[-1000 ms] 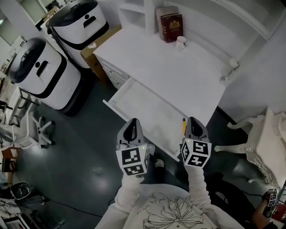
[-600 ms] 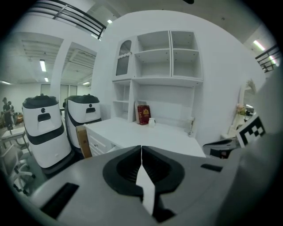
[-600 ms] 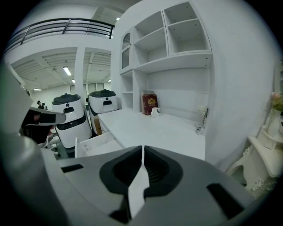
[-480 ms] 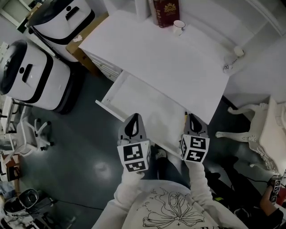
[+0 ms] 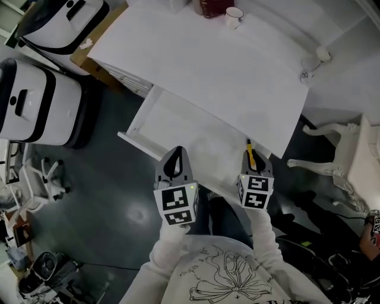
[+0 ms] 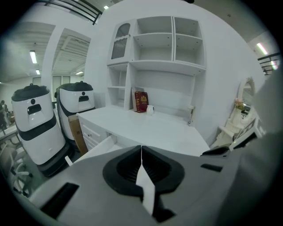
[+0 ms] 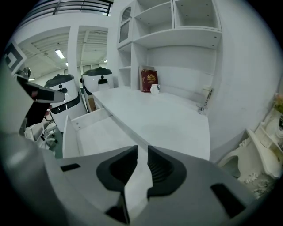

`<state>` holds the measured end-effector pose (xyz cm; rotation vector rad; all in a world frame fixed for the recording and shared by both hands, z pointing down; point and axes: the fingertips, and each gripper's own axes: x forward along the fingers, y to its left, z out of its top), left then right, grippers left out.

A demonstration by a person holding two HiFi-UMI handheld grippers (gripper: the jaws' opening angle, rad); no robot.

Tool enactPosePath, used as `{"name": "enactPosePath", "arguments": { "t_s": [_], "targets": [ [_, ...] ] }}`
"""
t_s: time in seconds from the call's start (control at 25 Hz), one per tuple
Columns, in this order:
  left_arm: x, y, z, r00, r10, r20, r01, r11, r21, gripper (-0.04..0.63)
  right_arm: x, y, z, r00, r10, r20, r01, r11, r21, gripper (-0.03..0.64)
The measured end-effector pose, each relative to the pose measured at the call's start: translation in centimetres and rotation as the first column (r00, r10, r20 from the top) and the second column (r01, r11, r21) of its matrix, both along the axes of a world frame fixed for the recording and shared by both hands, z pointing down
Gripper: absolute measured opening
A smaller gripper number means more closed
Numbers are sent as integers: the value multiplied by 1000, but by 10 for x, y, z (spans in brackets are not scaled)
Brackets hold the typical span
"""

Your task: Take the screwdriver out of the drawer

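The white desk's drawer (image 5: 178, 126) stands pulled out toward me. A screwdriver (image 5: 250, 154) with a yellow handle lies at the drawer's right end, partly hidden under my right gripper (image 5: 256, 160). That gripper hovers just over the handle; its jaws are opening, a narrow gap shows in the right gripper view (image 7: 142, 149), and nothing is between them. My left gripper (image 5: 174, 155) hangs over the drawer's front edge, left of the middle. Its jaws (image 6: 141, 148) touch and hold nothing. Neither gripper view shows the screwdriver.
On the desk top (image 5: 225, 71) a dark red book (image 5: 211, 7) and a white mug (image 5: 233, 16) stand at the back, a small lamp (image 5: 314, 61) at the right. Two white-and-black machines (image 5: 32, 104) and a cardboard box (image 5: 89, 52) stand left. A white chair (image 5: 350, 163) is right.
Both grippers have sunk toward the drawer's front. The right gripper now covers the screwdriver's near end, and its jaws have parted from shut.
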<state>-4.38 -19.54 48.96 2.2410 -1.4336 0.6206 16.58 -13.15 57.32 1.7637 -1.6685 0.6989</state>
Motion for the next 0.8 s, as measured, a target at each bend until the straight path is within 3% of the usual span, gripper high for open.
{"name": "enactPosePath", "arguments": {
  "t_s": [0.48,0.8],
  "targets": [
    [10,-8,46,998,65,7,-64,995,-81,8,13,9,77,998,42,-44,-50,980,-195,103],
    [11,-14,65,998,66,0,-66,990,-126,8,27,14,114,989,22,-147,-68,946,-317,106]
  ]
}}
